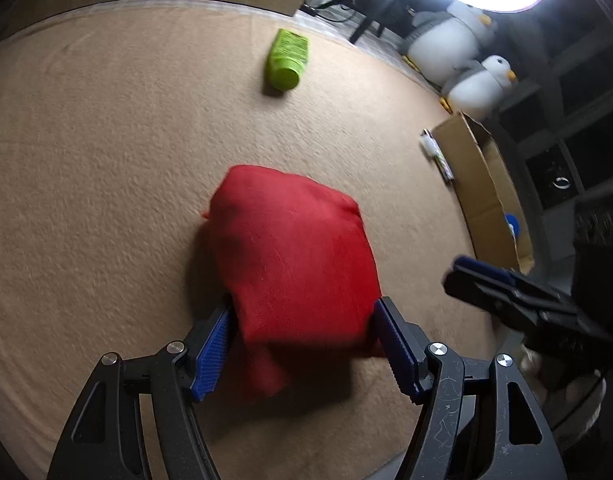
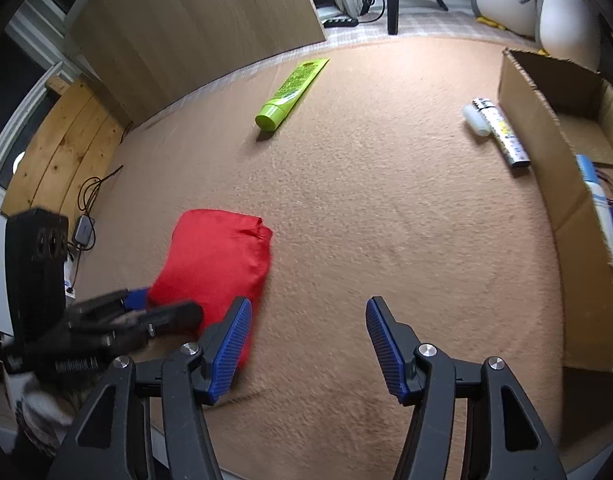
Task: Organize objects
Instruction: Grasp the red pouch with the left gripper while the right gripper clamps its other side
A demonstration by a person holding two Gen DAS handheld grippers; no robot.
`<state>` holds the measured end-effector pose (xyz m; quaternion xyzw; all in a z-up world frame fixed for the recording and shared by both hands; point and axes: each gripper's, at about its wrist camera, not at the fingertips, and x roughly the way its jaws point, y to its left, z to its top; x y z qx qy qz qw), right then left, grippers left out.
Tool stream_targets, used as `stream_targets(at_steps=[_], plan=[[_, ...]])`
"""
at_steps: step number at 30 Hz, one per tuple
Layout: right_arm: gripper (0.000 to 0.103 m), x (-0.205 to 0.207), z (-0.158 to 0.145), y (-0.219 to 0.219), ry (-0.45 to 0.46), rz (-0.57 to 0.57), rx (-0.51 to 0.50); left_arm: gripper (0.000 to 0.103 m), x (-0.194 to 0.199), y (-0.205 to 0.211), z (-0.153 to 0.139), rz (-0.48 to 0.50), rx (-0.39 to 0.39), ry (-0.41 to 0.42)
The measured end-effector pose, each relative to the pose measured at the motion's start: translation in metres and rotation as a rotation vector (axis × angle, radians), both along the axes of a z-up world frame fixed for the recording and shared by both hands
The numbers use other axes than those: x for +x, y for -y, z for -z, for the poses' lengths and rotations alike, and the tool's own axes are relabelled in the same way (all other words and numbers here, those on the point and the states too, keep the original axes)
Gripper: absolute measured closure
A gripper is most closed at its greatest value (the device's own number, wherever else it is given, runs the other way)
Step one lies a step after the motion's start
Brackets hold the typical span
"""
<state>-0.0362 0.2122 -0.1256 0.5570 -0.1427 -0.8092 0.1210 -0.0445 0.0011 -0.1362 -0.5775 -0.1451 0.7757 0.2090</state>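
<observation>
Two grippers are in view over a tan carpeted floor (image 2: pixel 386 208). The red fabric bundle (image 1: pixel 290 252) lies near-centre in the left wrist view, w/ its near end between the left gripper (image 1: pixel 306 340) pads.

Handling (judged): bundle is soft, light, compressible cloth; not fragile, low slip against the ribbed blue pads. It will sag and may unfold if pinched at one loose edge. Take hold across the thick folded body, not the hanging flap at the near edge.

Left gripper: jaws spread wide, approx. the bundle's width, one pad at each flank of the cloth. Pads appear to touch the fabric, but a firm clamp can't be confirmed; cloth shows no clear squeeze.

Right gripper (image 2: pixel 308 344): jaws wide apart, holding nothing, hovering over bare carpet just right of the bundle.

Other items: green tube (image 2: pixel 292 94) lies far-centre; a small patterned tube (image 2: pixel 502 136) w/ white cap lies far right, just beside the cardboard box (image 2: pixel 546 128). Box is open-topped at right and already holds some items, so it is the probable destination.
</observation>
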Motion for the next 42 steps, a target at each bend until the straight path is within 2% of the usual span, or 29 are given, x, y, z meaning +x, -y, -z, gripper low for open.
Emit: stream_targets(at_steps=[3,5,10,14,21,26,32,42], plan=[[0.043,-0.010,0.000,0.011,0.002,-0.033,-0.004,0.028,0.002,0.003,0.000,-0.006,-0.007,0.003],[0.041,-0.016,0.001,0.019,0.004,-0.059,-0.006,0.022,0.002,0.004,-0.001,-0.005,-0.028,-0.005],[0.040,-0.032,0.014,0.036,0.077,-0.090,-0.056,0.018,-0.002,0.002,0.001,0.009,-0.047,-0.007],[0.040,-0.040,0.023,0.046,0.109,-0.109,-0.073,0.018,-0.005,0.000,0.004,0.017,-0.037,-0.002],[0.040,-0.046,0.032,0.054,0.168,-0.122,-0.161,0.018,-0.004,-0.003,0.010,0.019,-0.007,0.009],[0.043,-0.041,0.025,0.062,0.158,-0.163,-0.162,0.026,-0.002,-0.007,0.010,0.025,0.000,0.007],[0.045,-0.037,0.014,0.057,0.111,-0.159,-0.132,0.031,-0.001,-0.016,0.001,0.031,-0.006,-0.011],[0.045,-0.029,-0.027,0.001,-0.014,-0.082,-0.102,0.032,-0.014,-0.063,-0.038,0.090,0.008,-0.102]])
